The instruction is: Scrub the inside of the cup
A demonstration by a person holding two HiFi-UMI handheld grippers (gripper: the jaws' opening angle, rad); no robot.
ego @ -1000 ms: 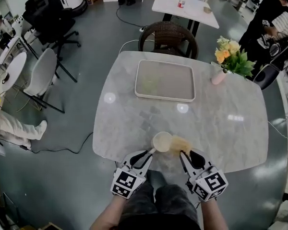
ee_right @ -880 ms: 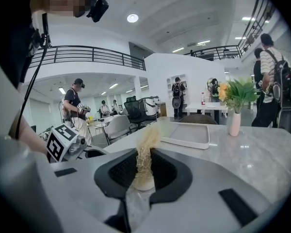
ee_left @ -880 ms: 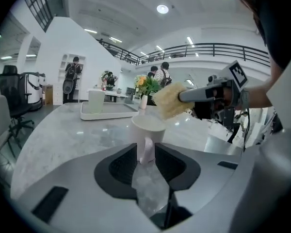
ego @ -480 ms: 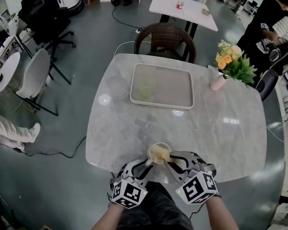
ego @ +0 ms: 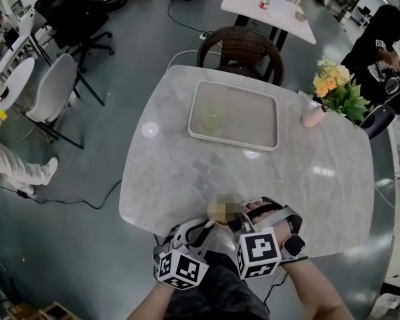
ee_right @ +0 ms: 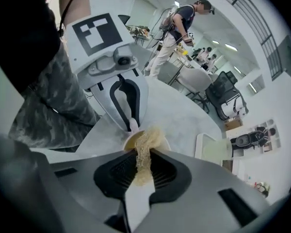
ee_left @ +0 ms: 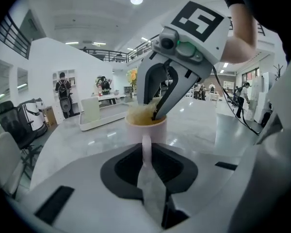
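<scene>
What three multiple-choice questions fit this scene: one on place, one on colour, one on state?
1. Where is the cup? A) on the floor B) at the table's near edge C) on a chair
2. The flowers are: A) blue B) purple C) yellow and orange
3. The fingers of the right gripper are: A) shut on a scrubber B) wide open, empty C) gripping a spoon
1 B: it stands on the marble by that edge. 2 C: the blooms show those colours. 3 A: the scrubber is pinched between them.
</scene>
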